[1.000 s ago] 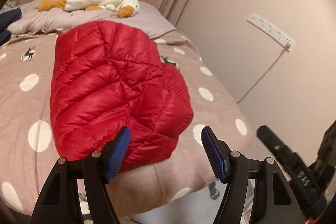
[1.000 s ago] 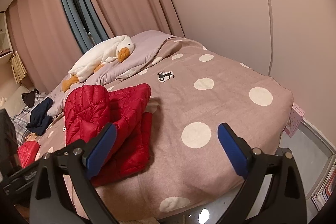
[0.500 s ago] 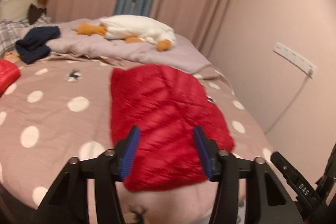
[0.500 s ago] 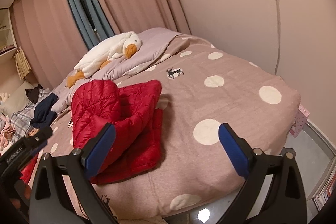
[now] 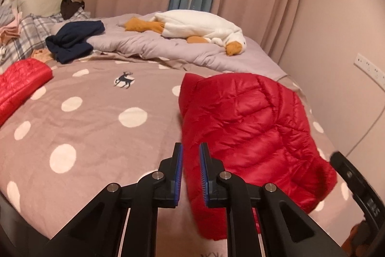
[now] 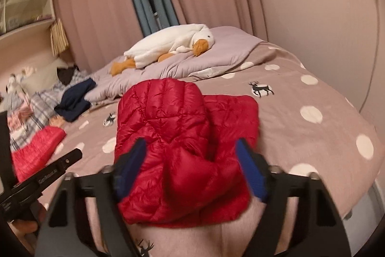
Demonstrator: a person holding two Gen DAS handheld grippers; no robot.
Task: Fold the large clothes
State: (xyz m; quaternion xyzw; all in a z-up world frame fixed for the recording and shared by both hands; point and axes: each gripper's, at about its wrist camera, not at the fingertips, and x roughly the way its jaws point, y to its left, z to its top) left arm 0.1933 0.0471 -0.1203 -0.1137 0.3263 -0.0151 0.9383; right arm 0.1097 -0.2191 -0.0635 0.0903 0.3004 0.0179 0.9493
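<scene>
A red quilted down jacket (image 5: 250, 127) lies folded on the polka-dot bedspread (image 5: 96, 127) near the bed's near edge; it also shows in the right wrist view (image 6: 178, 136). My left gripper (image 5: 191, 172) is nearly shut, its blue pads a narrow gap apart at the jacket's near left edge; I cannot tell whether fabric lies between them. My right gripper (image 6: 190, 170) is open and empty, its pads straddling the jacket's near end just above it.
A second red down garment (image 5: 21, 83) lies at the bed's left side. A navy garment (image 5: 74, 40) and a white plush goose (image 5: 199, 28) lie on the grey duvet (image 5: 182, 49) behind. A wall with a power strip (image 5: 368, 69) stands to the right.
My left gripper has narrowed from wide open to nearly shut and swung left along the jacket. My right gripper has moved left and now straddles the jacket's near end.
</scene>
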